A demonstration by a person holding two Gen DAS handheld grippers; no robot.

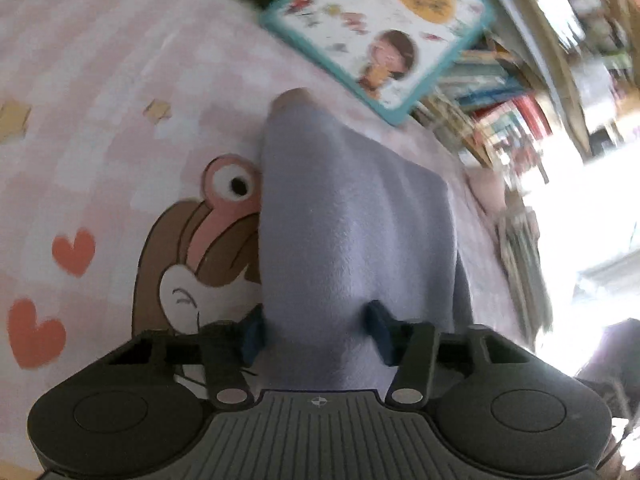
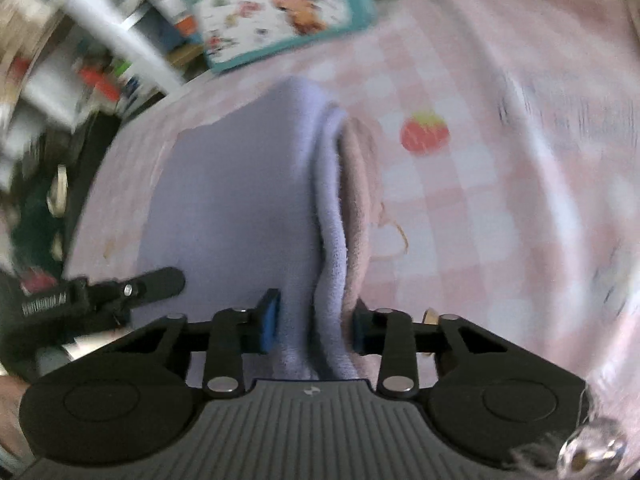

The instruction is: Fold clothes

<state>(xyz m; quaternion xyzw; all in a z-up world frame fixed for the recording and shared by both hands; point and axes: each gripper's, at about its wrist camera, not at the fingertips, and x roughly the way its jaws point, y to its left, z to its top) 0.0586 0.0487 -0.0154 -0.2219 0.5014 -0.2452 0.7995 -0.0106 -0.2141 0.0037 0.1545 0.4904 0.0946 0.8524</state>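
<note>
A lavender cloth [image 1: 352,216] lies on a pink checked bedsheet [image 1: 120,80] near its far edge, just short of a picture book [image 1: 380,28]. The left gripper [image 1: 316,332] is clenched on one bunched end, the right gripper [image 2: 314,324] grasps its folded edge, showing a pink underside.

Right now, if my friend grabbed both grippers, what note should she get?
Left gripper: its blue pads are shut on a bunched ridge of the lilac fleece garment.
Right gripper: pinching the same garment's thick folded edge, a pinkish layer beside it.
Where: the garment lies on the pink checked cartoon sheet; a teal-edged picture book sits past it.
Done: both ends gripped, one fold seems in place.
Left: probably lift, bring the edges over, lay flat, let go.
</note>
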